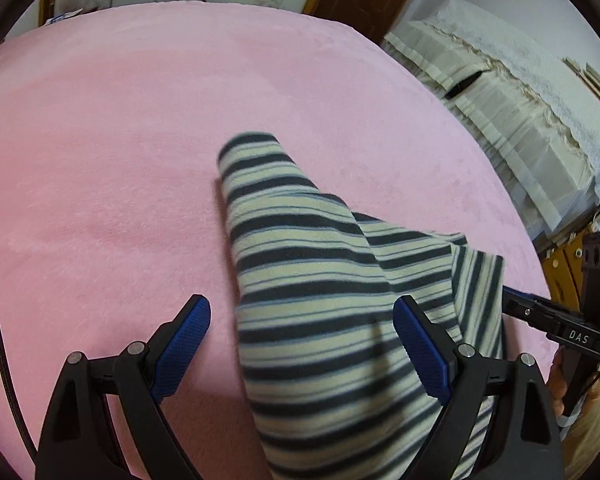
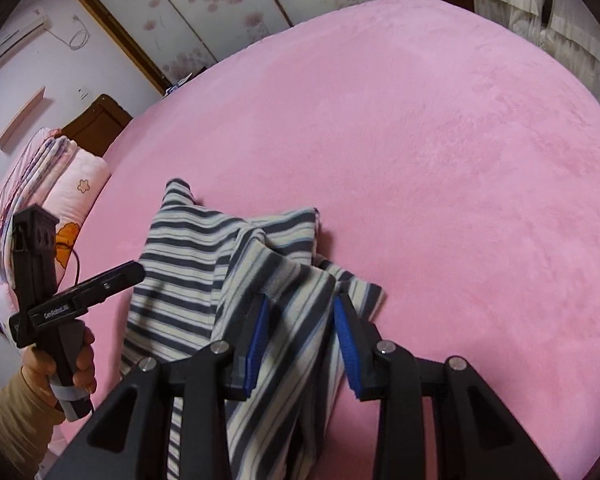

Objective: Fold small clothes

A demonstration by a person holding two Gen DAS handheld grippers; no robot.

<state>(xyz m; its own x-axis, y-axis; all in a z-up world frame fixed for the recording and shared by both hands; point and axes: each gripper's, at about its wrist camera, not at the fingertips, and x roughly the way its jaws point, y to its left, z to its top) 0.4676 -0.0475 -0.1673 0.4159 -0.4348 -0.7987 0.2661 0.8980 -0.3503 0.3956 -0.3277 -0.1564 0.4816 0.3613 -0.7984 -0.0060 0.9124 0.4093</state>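
A small striped garment (image 1: pixel 320 280), cream with dark grey and blue stripes, lies crumpled on the pink bed cover (image 1: pixel 100 160). My left gripper (image 1: pixel 302 316) is open above its left edge, the cloth running between the blue pads and past the right finger. In the right wrist view my right gripper (image 2: pixel 300 312) is closed on a raised fold of the garment (image 2: pixel 204 264), with cloth draped between the blue pads. The right gripper also shows at the left view's right edge (image 1: pixel 508 294), and the left gripper at the right view's left (image 2: pixel 134 270).
The pink bed cover (image 2: pixel 420 140) stretches wide beyond the garment. A stack of folded pink bedding (image 2: pixel 60 184) lies at the left edge of the bed. Cream pleated cloth (image 1: pixel 520 120) covers furniture to the right of the bed.
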